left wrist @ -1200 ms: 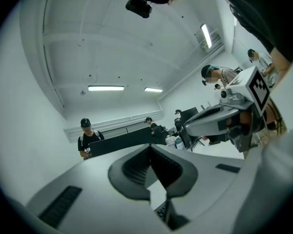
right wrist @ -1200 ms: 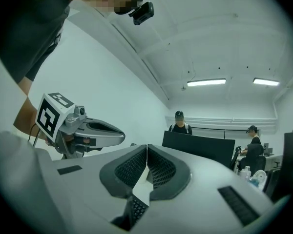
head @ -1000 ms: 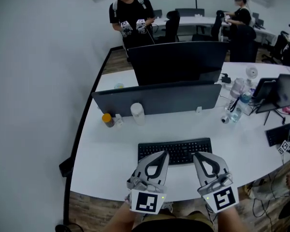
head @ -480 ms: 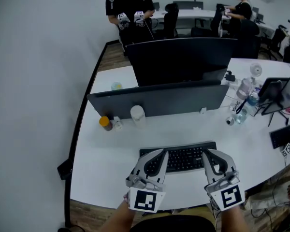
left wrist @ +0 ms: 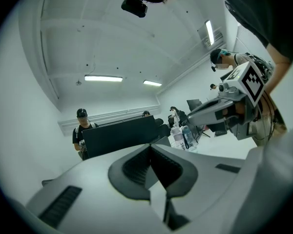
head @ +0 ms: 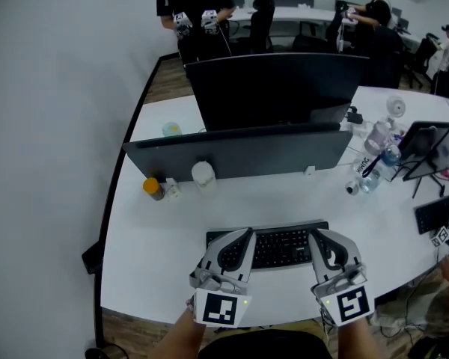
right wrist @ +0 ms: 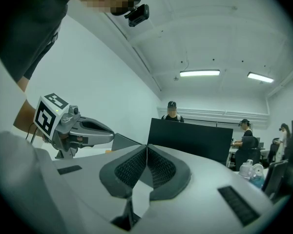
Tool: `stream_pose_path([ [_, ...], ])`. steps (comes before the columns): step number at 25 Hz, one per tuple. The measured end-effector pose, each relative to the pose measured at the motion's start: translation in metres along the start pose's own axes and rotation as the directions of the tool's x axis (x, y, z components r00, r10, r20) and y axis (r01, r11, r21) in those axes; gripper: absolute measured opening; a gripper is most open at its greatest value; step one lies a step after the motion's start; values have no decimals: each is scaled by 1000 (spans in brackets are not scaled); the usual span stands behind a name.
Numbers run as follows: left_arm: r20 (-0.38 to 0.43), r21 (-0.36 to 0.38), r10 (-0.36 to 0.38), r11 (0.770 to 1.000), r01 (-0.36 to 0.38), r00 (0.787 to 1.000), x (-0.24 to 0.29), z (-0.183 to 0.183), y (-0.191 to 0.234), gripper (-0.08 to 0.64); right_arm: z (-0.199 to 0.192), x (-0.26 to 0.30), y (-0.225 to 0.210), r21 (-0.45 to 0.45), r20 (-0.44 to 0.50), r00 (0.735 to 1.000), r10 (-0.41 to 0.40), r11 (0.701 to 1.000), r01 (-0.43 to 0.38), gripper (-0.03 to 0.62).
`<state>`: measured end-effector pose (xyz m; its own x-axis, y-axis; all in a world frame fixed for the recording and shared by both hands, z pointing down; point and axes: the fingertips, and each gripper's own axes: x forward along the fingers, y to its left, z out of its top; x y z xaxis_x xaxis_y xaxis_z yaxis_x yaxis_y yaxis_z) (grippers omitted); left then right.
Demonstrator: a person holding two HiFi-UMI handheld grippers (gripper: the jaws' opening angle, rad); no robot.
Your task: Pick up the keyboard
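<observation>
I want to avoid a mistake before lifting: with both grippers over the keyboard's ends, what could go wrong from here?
1. The left gripper and the right gripper are both shut and empty; pushing in like this may only shove the keyboard away.
2. Lifting one end first could tilt it and let it slip.

No wording can be read; print is seen on a bottle [head: 361,166] but is too small to be made out.
</observation>
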<state>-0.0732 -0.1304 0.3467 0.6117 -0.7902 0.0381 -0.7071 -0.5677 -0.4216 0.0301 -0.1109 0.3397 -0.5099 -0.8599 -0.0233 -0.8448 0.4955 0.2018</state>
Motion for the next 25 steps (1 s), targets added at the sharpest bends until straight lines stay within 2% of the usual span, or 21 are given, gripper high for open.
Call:
stream_pose_path([
  [7,-29,-11,14,1000,-14,999,16,6,-6,8,-5,10,-14,7,3,999,47,999,-47,32],
  [13,-19,-8,-6,1000,6,1000,25,7,-11,8,-15,15,-28,10,-7,1000,20,1000,-20,34],
  [18,-56,-9,31,999,-31,998,29,-19,-2,8,-37,18,-40,17,-54,999,11,1000,-10,34],
  [23,-129,-118,61,990,-77,990,26,-67,5,8,-88,13,-54,14,-166,986,-14,1000,17,34],
  [25,-175,-135,63,987,-88,983,23,-88,4,9,-109,10,-60,1,-223,974,-30,1000,31,34],
])
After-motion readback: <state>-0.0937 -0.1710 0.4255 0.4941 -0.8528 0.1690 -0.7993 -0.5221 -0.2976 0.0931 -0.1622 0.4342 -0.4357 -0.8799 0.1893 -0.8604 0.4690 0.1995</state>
